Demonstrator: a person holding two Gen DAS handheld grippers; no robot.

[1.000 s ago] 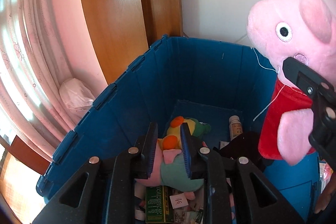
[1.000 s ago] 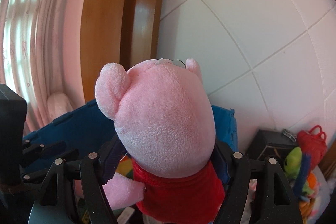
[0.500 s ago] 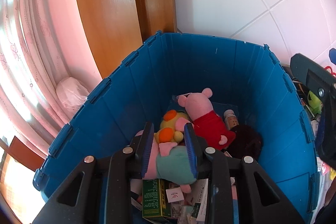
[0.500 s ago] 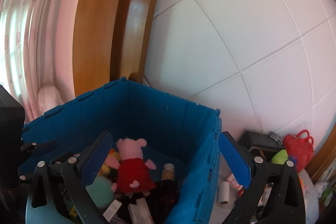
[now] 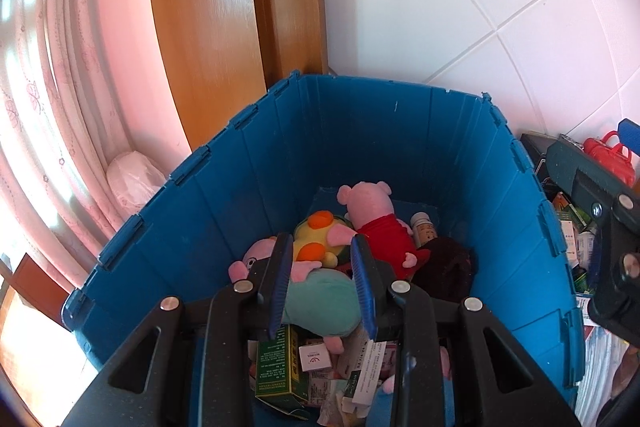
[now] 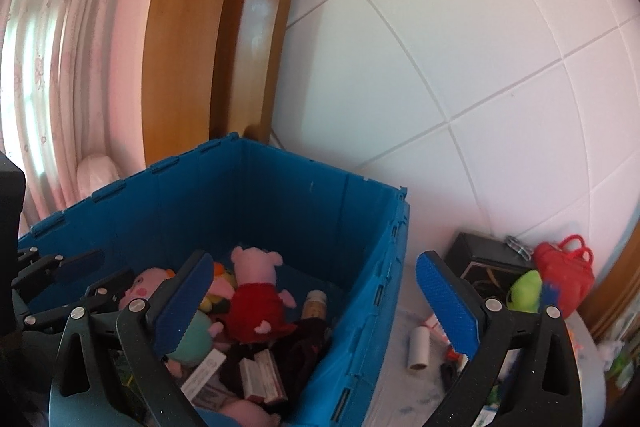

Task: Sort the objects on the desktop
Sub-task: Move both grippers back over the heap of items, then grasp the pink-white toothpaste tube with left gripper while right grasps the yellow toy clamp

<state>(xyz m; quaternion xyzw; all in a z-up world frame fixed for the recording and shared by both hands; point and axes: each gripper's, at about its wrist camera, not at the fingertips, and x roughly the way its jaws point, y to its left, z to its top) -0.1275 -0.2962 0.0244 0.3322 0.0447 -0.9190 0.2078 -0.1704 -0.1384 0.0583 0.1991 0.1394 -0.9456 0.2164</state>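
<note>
Left wrist: left gripper (image 5: 322, 279) narrowly parted, pinching nothing, above blue bin (image 5: 248, 195); pig toy (image 5: 376, 223) lying inside among boxes.

Right wrist: right gripper (image 6: 316, 301) spread wide, just opened, empty, straddling the bin's right edge; worktop (image 6: 400, 383) clutter visible only here.

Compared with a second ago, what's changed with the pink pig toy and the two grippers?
The right gripper has just opened its jaws wide and let go of the pink pig plush. The plush fell into the blue crate and lies on the other toys; nothing is between those jaws. Unchanged: the left gripper is narrow and empty above the crate, and the yellow plush and small bottle are in place.
</note>
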